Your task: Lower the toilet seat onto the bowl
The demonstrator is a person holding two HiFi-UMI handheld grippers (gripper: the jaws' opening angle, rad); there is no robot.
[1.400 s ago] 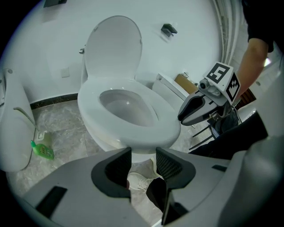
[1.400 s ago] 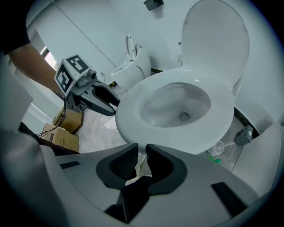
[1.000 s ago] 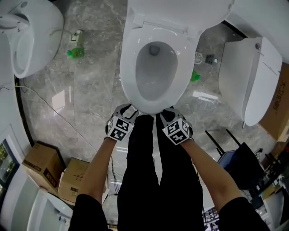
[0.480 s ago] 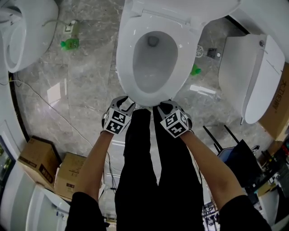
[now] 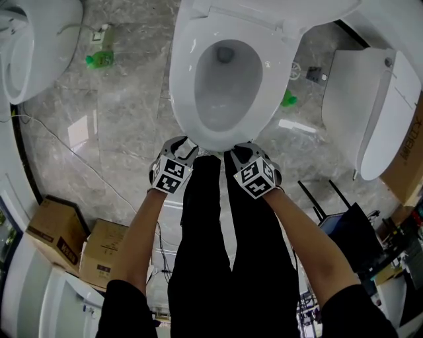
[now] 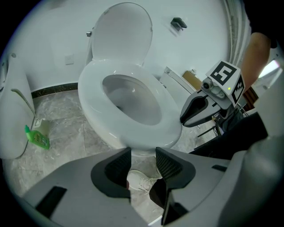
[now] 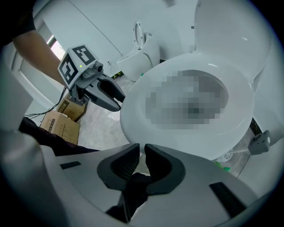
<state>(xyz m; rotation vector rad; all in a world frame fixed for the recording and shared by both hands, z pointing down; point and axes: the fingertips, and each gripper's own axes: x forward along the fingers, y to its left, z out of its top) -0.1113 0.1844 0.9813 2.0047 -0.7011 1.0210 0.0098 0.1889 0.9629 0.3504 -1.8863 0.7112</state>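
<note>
The white toilet seat (image 5: 182, 99) lies flat on the bowl, and the lid (image 5: 264, 13) stands raised behind it. Both grippers hover side by side at the bowl's front rim, apart from it. My left gripper (image 5: 184, 146) is open, and in the left gripper view (image 6: 143, 153) only the floor and a white shoe show through its gap. My right gripper (image 5: 241, 153) has its jaws closing to a narrow slit (image 7: 142, 150) with nothing between them. From each gripper's camera the seat (image 6: 95, 111) (image 7: 133, 115) lies just ahead.
Another toilet (image 5: 33, 46) stands at the left and a third (image 5: 370, 112) at the right. Cardboard boxes (image 5: 59, 241) sit at the lower left, with a cable across the marble floor. A green bottle (image 5: 97, 59) lies at the back left. Black stand legs (image 5: 317, 198) are at the right.
Both grippers have edged slightly forward toward the front rim and stay level with each other. The seat has stayed down on the bowl throughout.
</note>
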